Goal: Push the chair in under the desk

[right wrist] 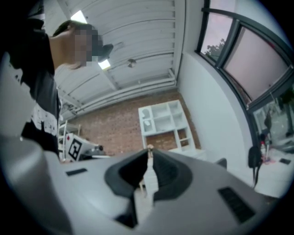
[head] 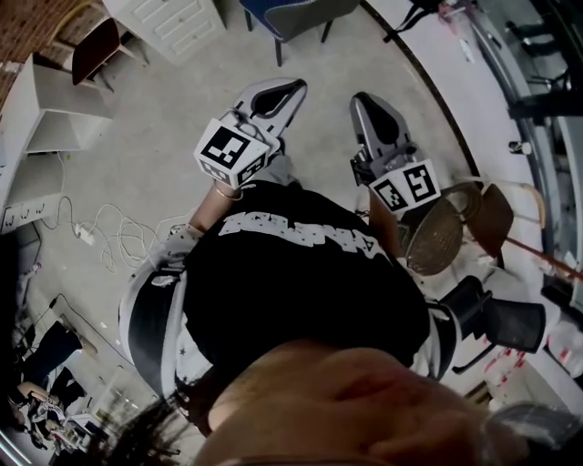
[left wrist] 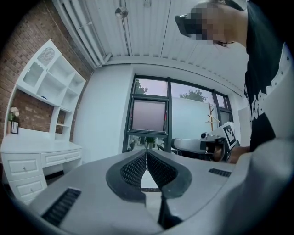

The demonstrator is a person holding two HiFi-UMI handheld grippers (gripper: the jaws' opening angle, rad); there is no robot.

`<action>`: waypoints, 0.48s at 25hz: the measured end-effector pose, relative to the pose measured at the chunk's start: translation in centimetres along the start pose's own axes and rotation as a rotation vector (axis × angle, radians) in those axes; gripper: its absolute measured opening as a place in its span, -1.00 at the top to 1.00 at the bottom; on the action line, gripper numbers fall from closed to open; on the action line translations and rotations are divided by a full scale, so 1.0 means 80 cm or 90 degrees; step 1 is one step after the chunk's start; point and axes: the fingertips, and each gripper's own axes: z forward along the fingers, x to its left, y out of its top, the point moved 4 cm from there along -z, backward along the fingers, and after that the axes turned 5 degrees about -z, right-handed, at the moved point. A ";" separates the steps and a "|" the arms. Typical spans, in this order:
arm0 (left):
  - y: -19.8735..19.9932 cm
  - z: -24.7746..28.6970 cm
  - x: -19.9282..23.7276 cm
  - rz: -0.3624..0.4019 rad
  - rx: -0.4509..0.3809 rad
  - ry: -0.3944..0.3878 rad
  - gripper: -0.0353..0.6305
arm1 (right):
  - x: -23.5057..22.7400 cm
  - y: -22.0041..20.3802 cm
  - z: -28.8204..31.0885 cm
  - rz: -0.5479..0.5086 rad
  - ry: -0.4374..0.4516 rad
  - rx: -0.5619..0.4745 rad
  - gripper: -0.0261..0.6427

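Note:
In the head view a dark blue-grey chair (head: 293, 15) stands on the floor at the top edge, next to the white desk with drawers (head: 171, 22). My left gripper (head: 297, 88) and right gripper (head: 364, 100) are held side by side in front of a black-shirted torso, pointing towards the chair and well short of it. Both are shut with nothing between the jaws. The left gripper view has its shut tips (left wrist: 146, 153) aimed at a window, with the desk (left wrist: 28, 158) at the left. The right gripper view has its shut tips (right wrist: 149, 153) aimed at a white shelf unit (right wrist: 163, 121).
White cables and a power strip (head: 91, 233) lie on the floor at the left. A round wicker chair (head: 435, 238) and a black stool (head: 510, 320) stand at the right. A small brown chair (head: 95, 49) sits by a white shelf unit (head: 41, 118) at the upper left.

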 end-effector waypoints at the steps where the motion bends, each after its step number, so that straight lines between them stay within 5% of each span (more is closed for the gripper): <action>1: 0.000 0.006 0.007 -0.003 0.001 -0.004 0.78 | -0.005 0.000 0.006 -0.002 -0.004 0.001 0.83; 12: 0.014 0.074 0.081 -0.015 0.003 -0.055 0.78 | -0.060 0.004 0.066 -0.022 -0.052 0.012 0.83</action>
